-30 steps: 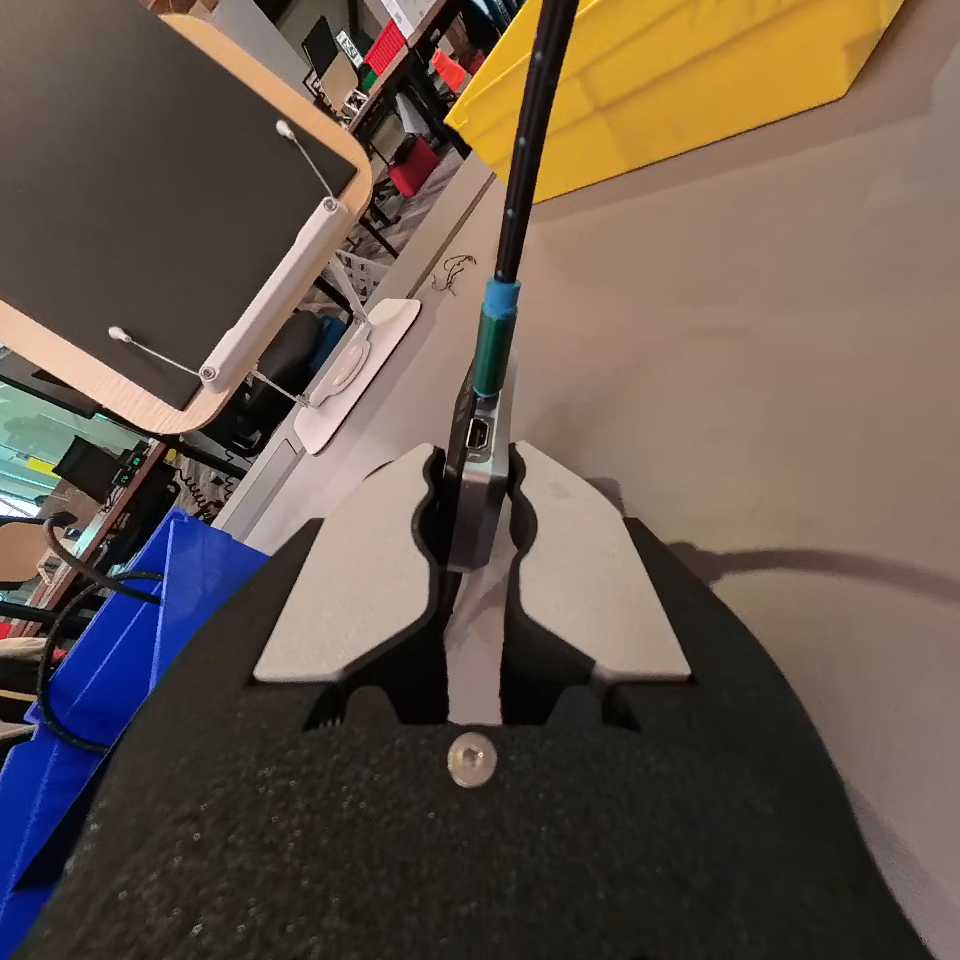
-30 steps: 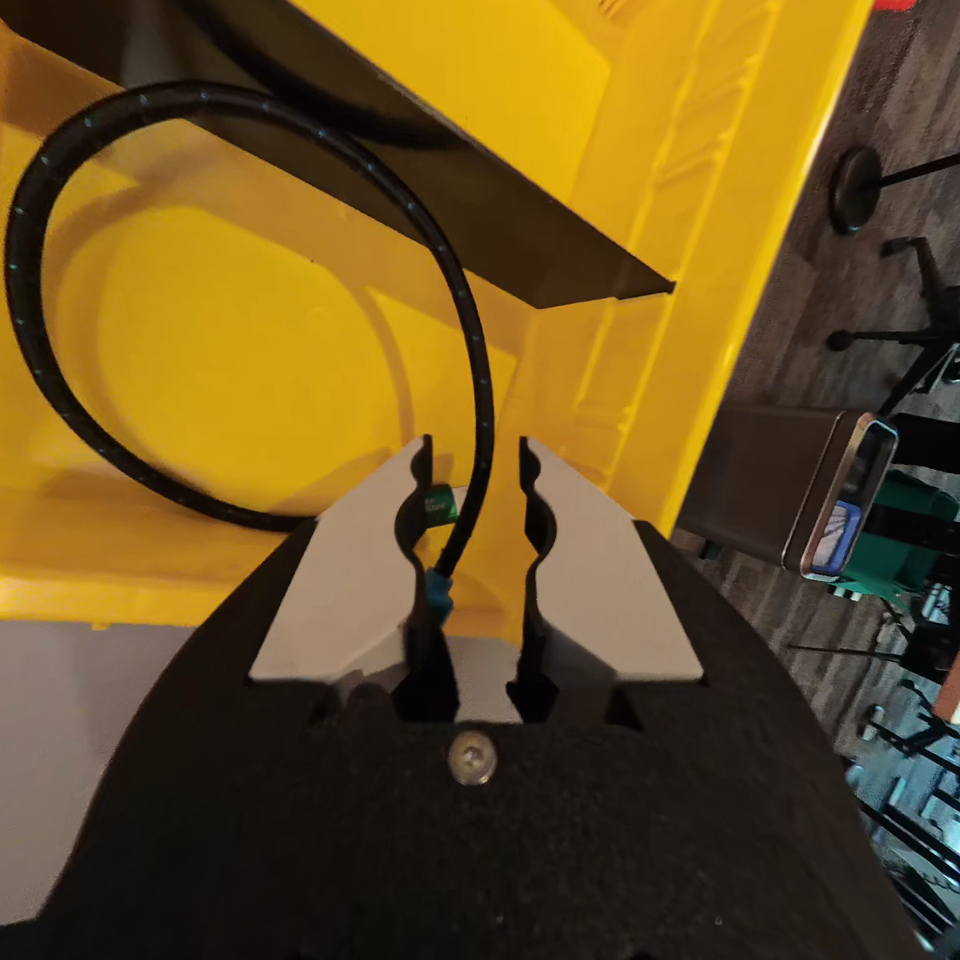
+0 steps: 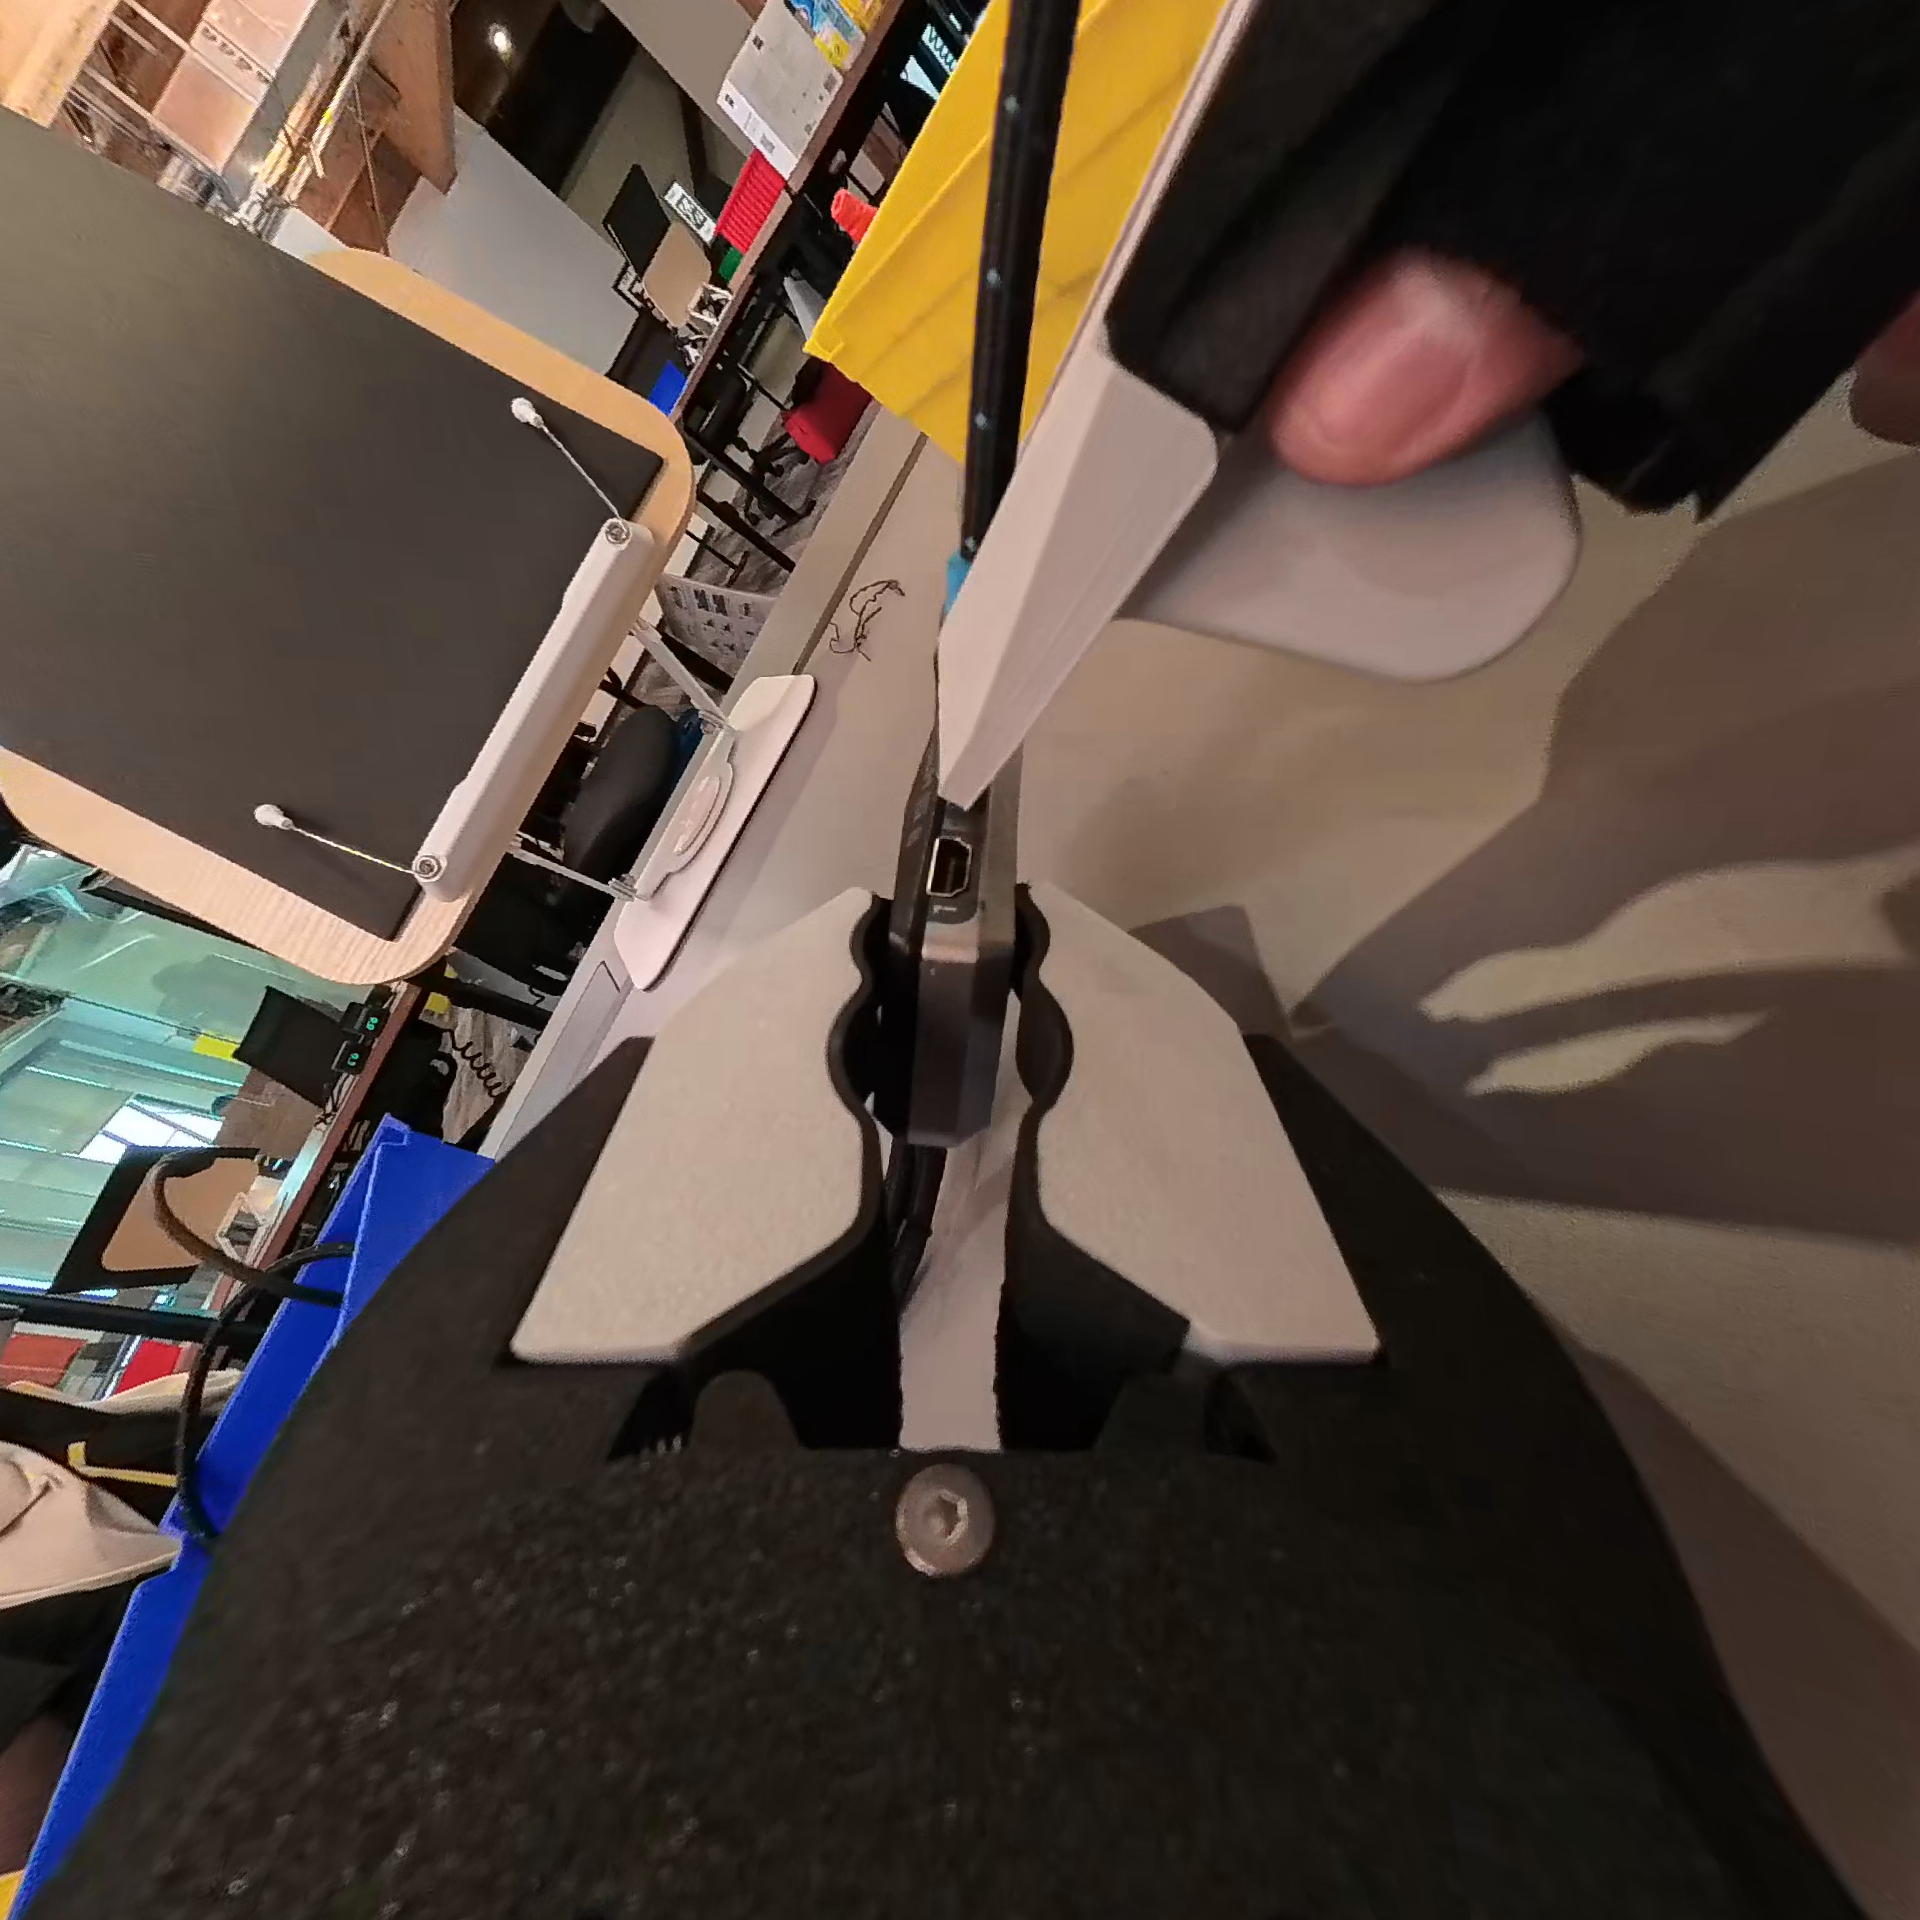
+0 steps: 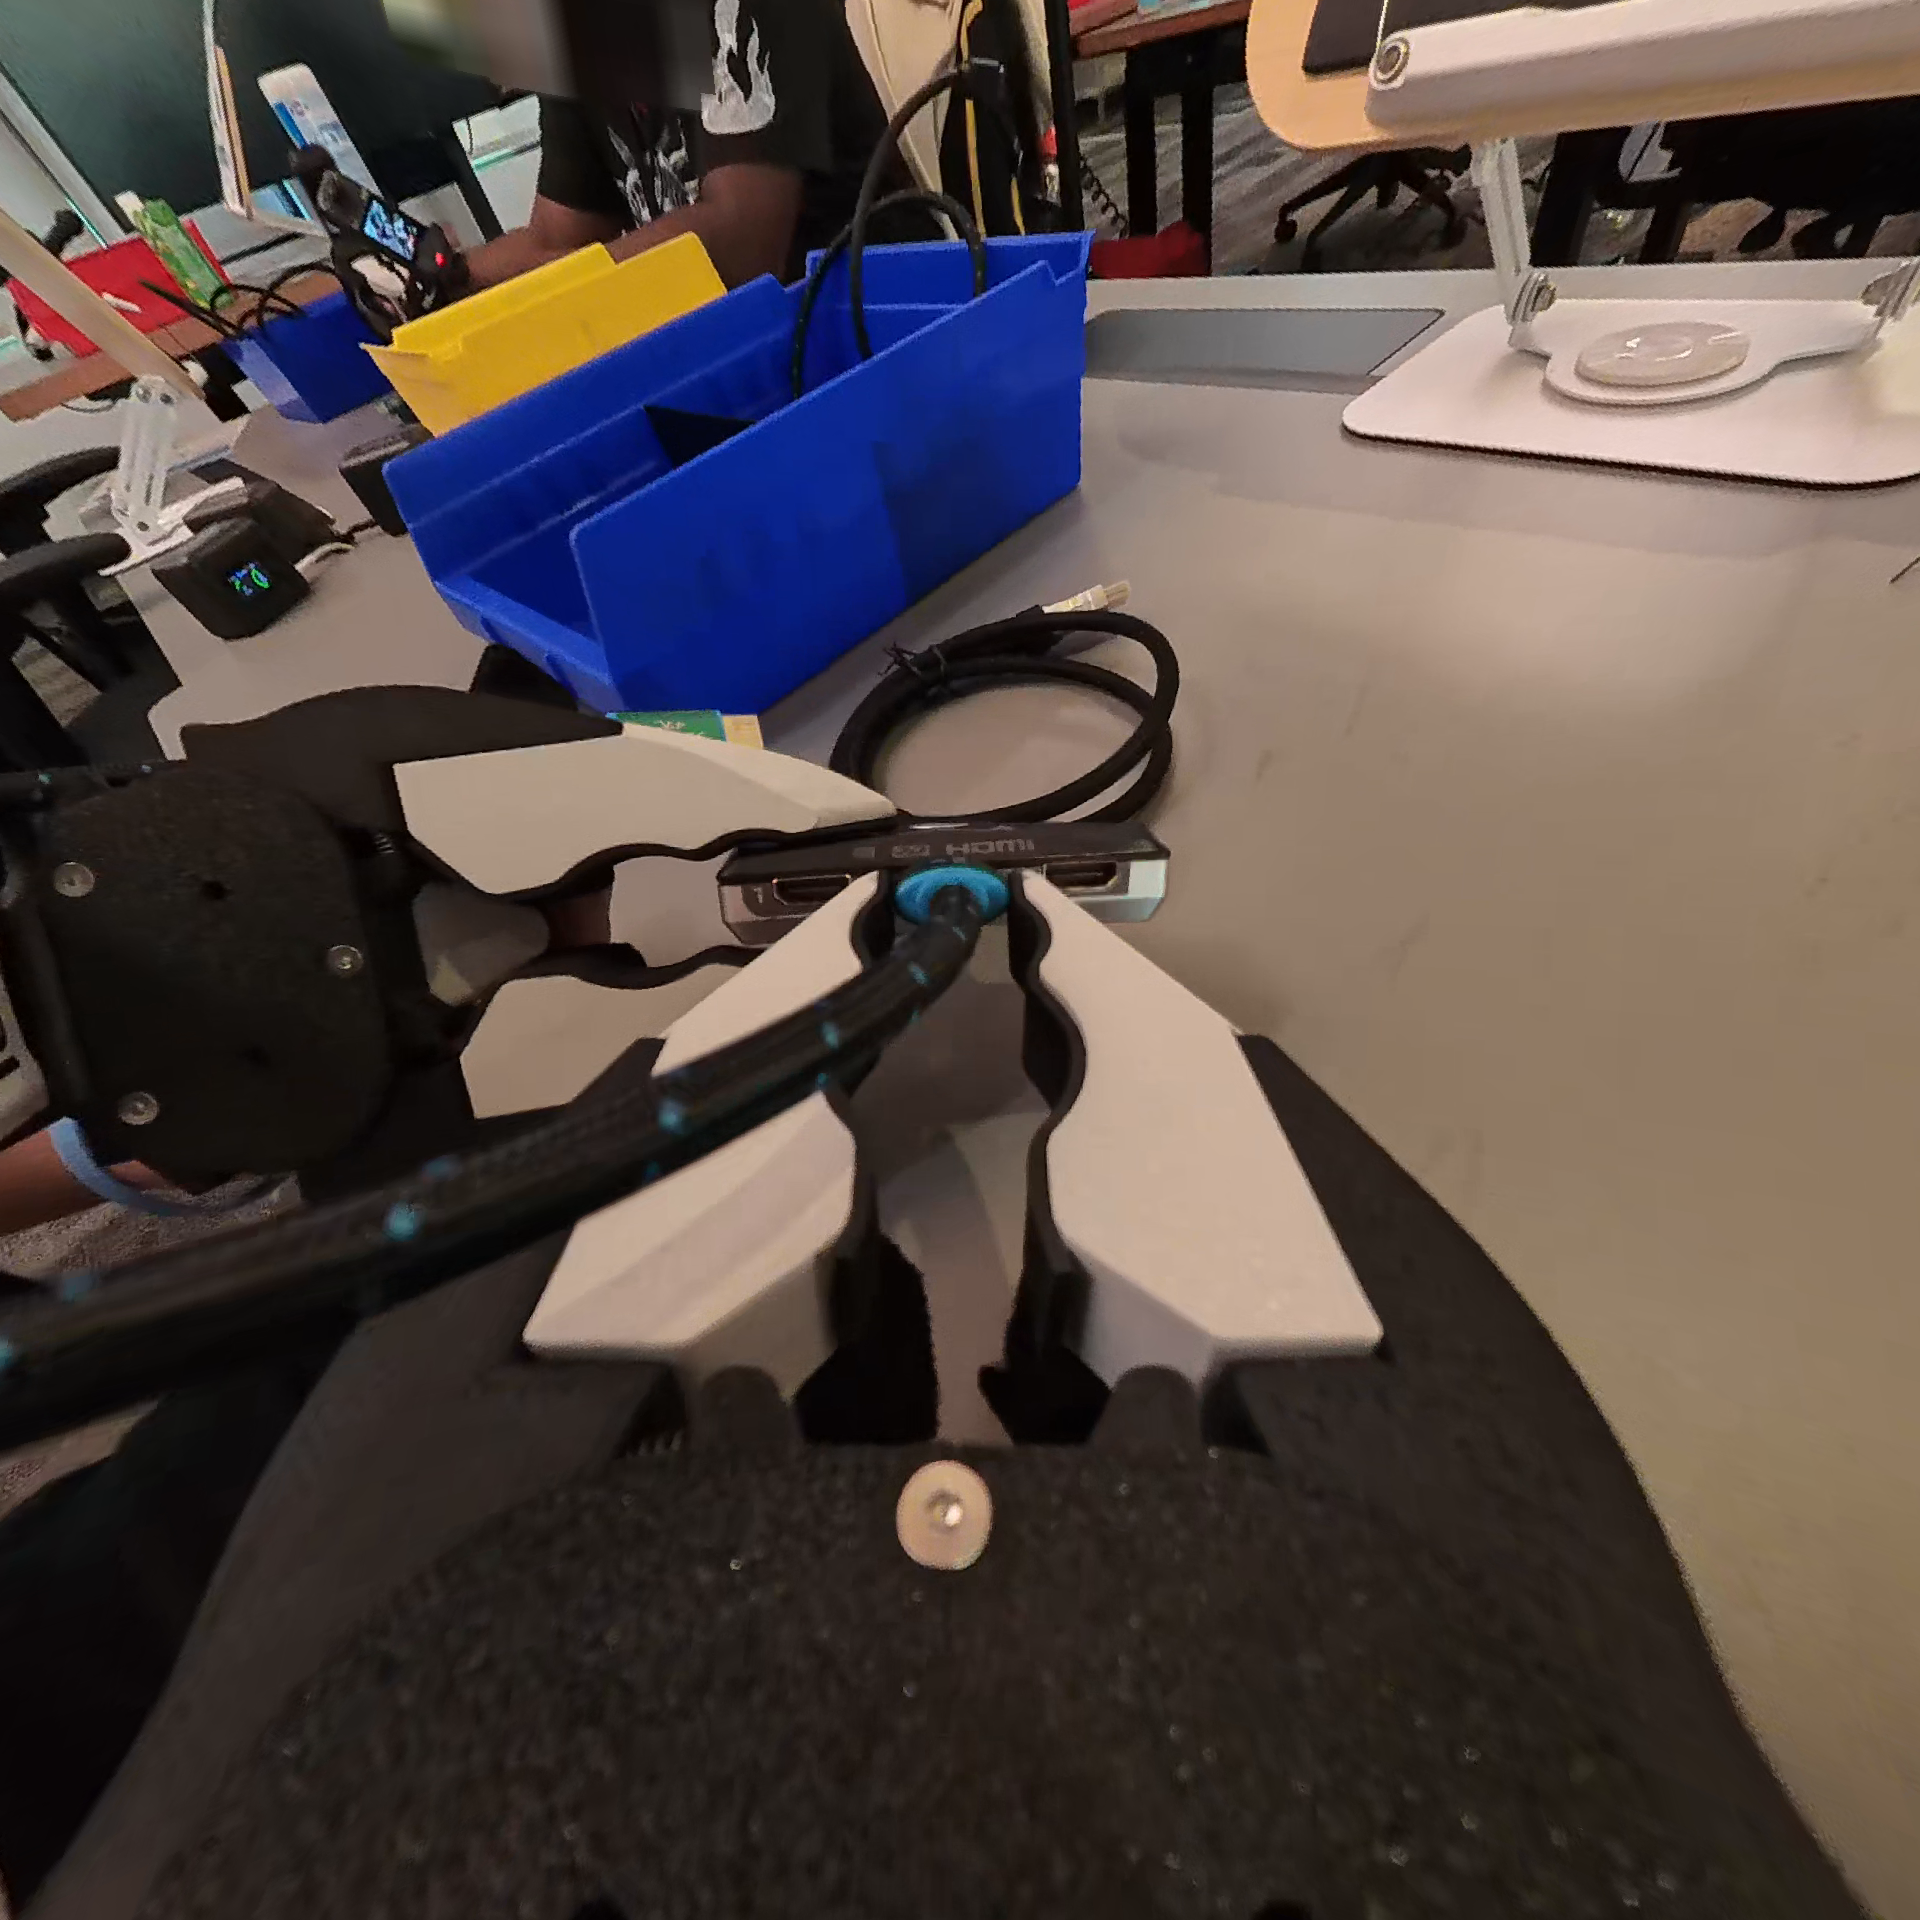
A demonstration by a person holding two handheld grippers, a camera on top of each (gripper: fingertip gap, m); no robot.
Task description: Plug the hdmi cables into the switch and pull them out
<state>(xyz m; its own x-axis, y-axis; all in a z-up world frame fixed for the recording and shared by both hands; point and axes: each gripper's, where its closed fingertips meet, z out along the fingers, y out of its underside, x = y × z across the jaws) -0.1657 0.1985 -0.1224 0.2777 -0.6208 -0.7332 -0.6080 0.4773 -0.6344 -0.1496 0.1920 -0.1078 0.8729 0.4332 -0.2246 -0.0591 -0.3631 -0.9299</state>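
Observation:
My left gripper (image 3: 951,914) is shut on the thin dark HDMI switch (image 3: 951,1029) and holds it edge-on, with one empty port facing me. In the right wrist view the switch (image 4: 956,850) lies flat just above the grey table, gripped at its left end by the left gripper (image 4: 810,878). My right gripper (image 4: 943,914) is shut on the blue-collared plug (image 4: 940,896) of a black braided HDMI cable (image 4: 727,1081). The plug sits in the switch's middle port, with empty ports on both sides. In the left wrist view a finger of the right gripper (image 3: 1039,644) hides the plug.
A coiled black cable (image 4: 1039,707) lies just behind the switch. A blue bin (image 4: 748,499) stands behind that. A white stand base (image 4: 1662,384) is at the far right. A yellow bin (image 3: 935,260) is beyond the switch. A person sits at the back.
My right gripper has moved from over the yellow bin to the switch and has closed on the plugged-in plug. My left gripper still holds the switch.

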